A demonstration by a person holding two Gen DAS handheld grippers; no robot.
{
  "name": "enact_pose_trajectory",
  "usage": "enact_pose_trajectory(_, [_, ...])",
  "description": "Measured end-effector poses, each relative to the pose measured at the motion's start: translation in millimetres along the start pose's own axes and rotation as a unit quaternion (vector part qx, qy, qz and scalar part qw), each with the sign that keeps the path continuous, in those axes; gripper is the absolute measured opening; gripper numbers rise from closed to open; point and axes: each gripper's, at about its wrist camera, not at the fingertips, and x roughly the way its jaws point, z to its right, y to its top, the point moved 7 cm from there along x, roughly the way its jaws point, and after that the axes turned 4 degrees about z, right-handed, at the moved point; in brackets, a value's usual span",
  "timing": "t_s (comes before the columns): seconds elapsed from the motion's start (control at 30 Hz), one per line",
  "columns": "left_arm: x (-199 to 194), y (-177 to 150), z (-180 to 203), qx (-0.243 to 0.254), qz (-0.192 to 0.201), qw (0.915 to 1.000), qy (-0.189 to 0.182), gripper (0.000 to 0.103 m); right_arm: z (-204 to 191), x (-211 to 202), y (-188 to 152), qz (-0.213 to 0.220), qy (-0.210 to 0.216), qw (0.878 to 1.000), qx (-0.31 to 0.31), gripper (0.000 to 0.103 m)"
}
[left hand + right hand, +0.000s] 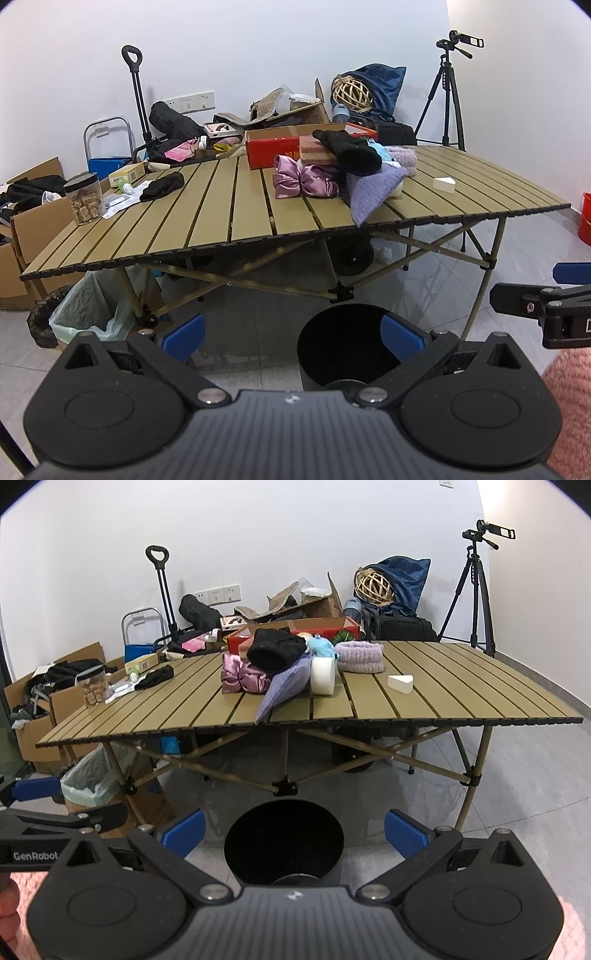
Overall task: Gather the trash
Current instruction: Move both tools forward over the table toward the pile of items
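A: Left wrist view: left gripper (pixel 293 338) spread, empty, above round black bin (pixel 341 345); right gripper (pixel 293 830) likewise. Progress?

B: Seemingly none yet. White wedge-shaped scrap (pixel 400 683) and crumpled white wrappers (pixel 120 201) lie on tan slatted table (pixel 207 218).

A: View differences?

B: Right wrist view alone shows white cylindrical roll (pixel 322 676).

The slatted folding table (pixel 461 686) is coloured olive-tan, edged in black; the bin (pixel 284 843) is black; blue pads (pixel 404 832) are carried on black gripper bodies; a red cardboard box (pixel 271 149), a shiny pink satin cloth (pixel 301 181), a lilac knit (pixel 369 194), a black glove (pixel 349 151) and a white wedge (pixel 400 683) are seen; a pale green liner bag (pixel 88 310) is shown.
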Motion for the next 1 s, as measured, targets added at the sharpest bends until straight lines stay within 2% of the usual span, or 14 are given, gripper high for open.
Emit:
enact_pose_trajectory(0.73, [66, 51, -8, -0.031, 0.022, 0.9992, 0.014, 0.103, 20, 68, 57, 0.043, -0.01, 0.999, 0.025, 0.103])
enact_pose_trajectory(1.0, [88, 78, -10, -0.04, 0.042, 0.9981, 0.018, 0.103, 23, 96, 79, 0.062, -0.009, 0.998, 0.025, 0.103])
